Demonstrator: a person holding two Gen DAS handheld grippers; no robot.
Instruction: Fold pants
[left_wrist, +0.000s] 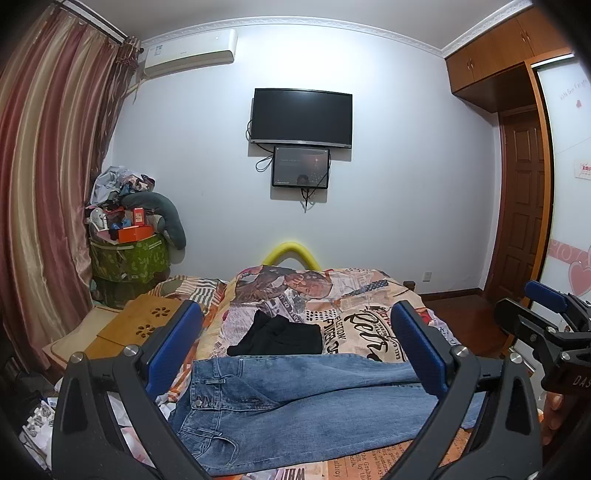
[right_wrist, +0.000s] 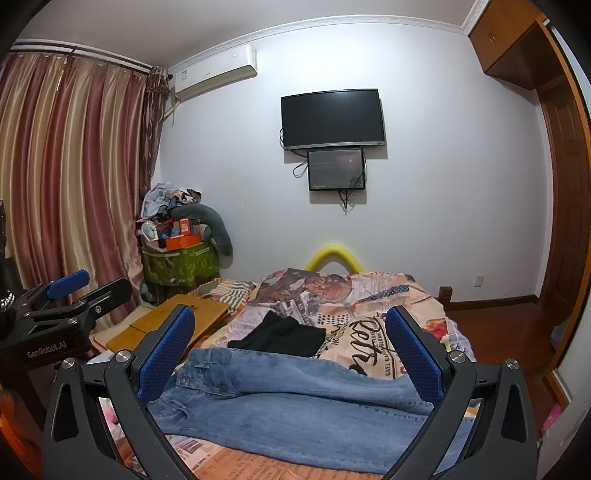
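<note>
Blue jeans (left_wrist: 295, 406) lie flat across the near end of the bed, waistband to the left, legs running right; they also show in the right wrist view (right_wrist: 295, 406). A folded black garment (left_wrist: 280, 338) lies behind them on the patterned bedspread (left_wrist: 332, 295). My left gripper (left_wrist: 295, 354) is open and empty, raised above the jeans. My right gripper (right_wrist: 291, 350) is open and empty, also above the jeans. The right gripper appears at the right edge of the left wrist view (left_wrist: 546, 325); the left gripper appears at the left of the right wrist view (right_wrist: 66, 302).
A wooden lap tray (left_wrist: 136, 325) lies at the bed's left side. A green bin piled with clutter (left_wrist: 129, 251) stands by the curtain (left_wrist: 48, 184). A TV (left_wrist: 301, 116) hangs on the far wall. A wardrobe and a door (left_wrist: 524, 203) are at the right.
</note>
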